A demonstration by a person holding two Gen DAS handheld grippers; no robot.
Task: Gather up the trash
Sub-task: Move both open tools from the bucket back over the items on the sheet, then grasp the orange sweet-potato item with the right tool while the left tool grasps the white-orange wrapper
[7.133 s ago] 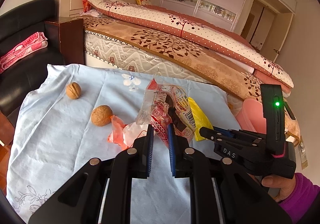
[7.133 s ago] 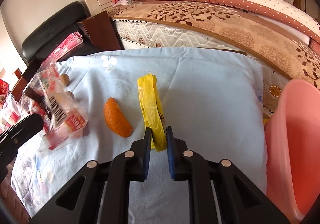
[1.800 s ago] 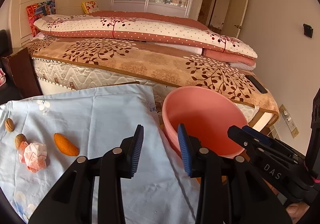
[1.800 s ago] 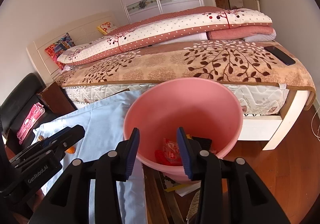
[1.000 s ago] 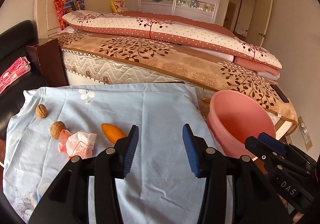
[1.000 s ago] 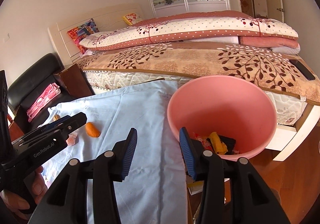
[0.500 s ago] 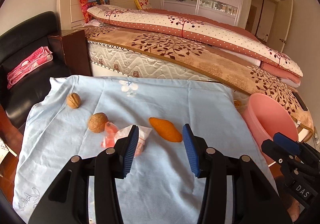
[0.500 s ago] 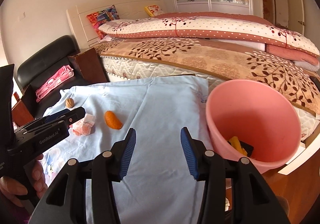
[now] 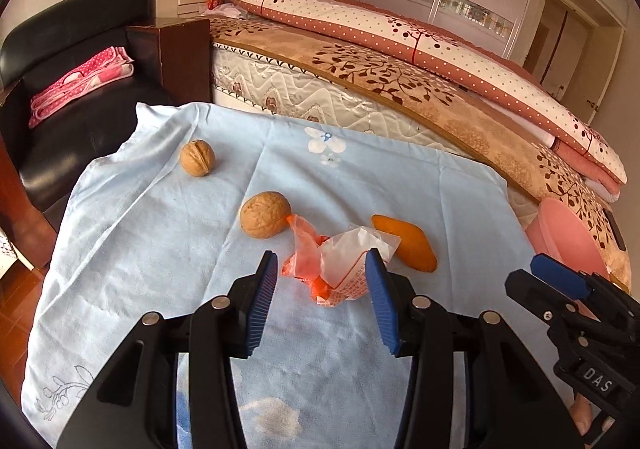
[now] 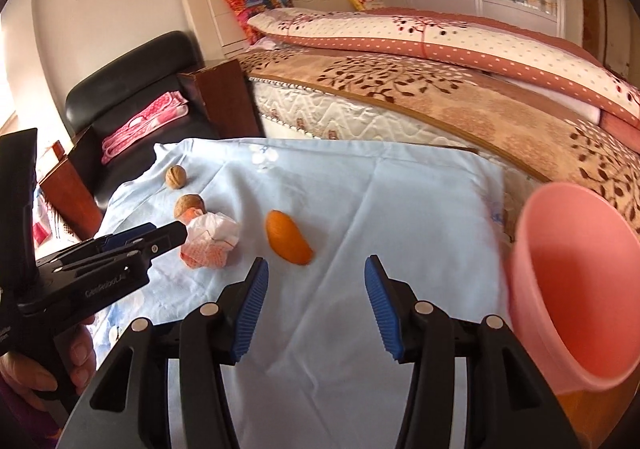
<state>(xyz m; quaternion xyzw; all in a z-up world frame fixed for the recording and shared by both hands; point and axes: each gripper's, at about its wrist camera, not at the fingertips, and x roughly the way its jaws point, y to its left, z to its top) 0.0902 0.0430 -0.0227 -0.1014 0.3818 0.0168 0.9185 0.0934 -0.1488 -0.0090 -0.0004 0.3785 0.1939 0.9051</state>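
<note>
A crumpled orange and white wrapper point(image 9: 334, 265) point(image 10: 210, 243) lies on the light blue cloth point(image 9: 160, 249) point(image 10: 380, 201). My left gripper point(image 9: 322, 281) point(image 10: 168, 235) is open, its blue pads on either side of the wrapper without pressing it. Just right of the wrapper lies an orange peel point(image 9: 406, 247) point(image 10: 288, 237). My right gripper point(image 10: 316, 281) hangs over bare cloth in front of the peel, its jaws opening with nothing between them. The pink bin point(image 10: 576, 281) point(image 9: 564, 233) stands at the cloth's right edge.
Two walnuts point(image 9: 198, 163) point(image 9: 264, 213) lie left of the wrapper. A bed point(image 9: 400, 81) runs behind the table. A black chair point(image 9: 72, 89) with a pink towel and a dark wooden stand point(image 9: 180, 57) are at the left.
Both grippers have swung left from the pink bin to the cloth. The left one has come down around the wrapper. The right jaws have widened a little.
</note>
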